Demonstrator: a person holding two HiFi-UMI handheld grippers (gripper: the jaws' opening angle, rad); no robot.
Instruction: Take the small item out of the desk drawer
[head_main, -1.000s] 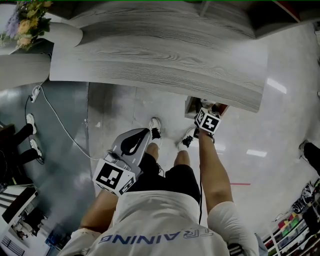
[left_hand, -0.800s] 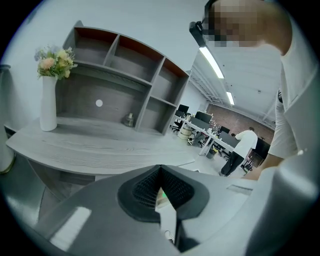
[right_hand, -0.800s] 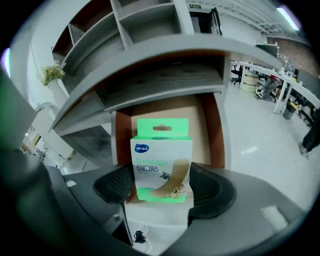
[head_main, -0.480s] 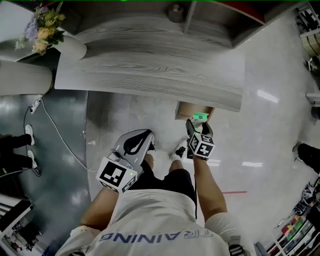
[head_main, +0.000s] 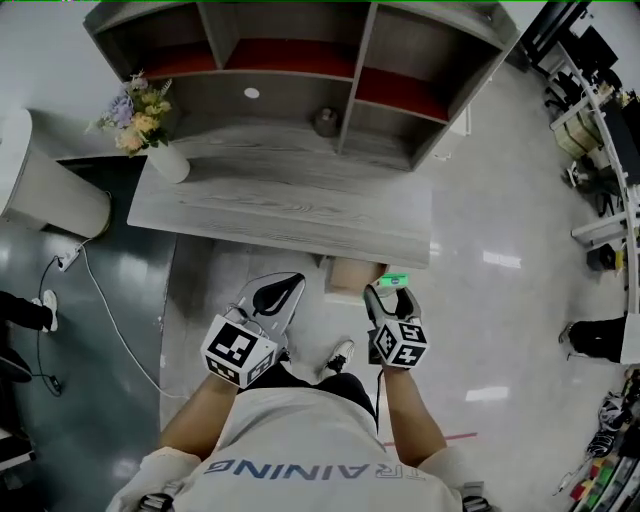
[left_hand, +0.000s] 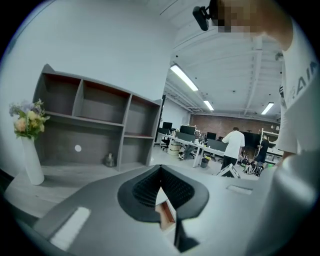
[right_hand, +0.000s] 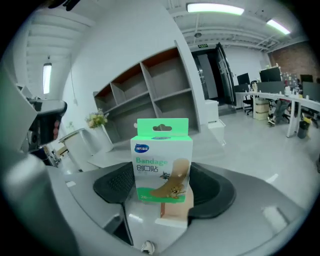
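Desk (head_main: 280, 212) edge over open drawer (head_main: 352, 276)

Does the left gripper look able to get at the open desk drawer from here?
Probably yes. The left gripper is empty and hangs just left of the open drawer, with only floor between them. The right gripper, holding the bandage box, is near the drawer's right end.

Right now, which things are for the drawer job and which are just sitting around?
For the job: bandage box, gripped in the right gripper; open drawer; desk.
Just around: flower vase; shelf unit.
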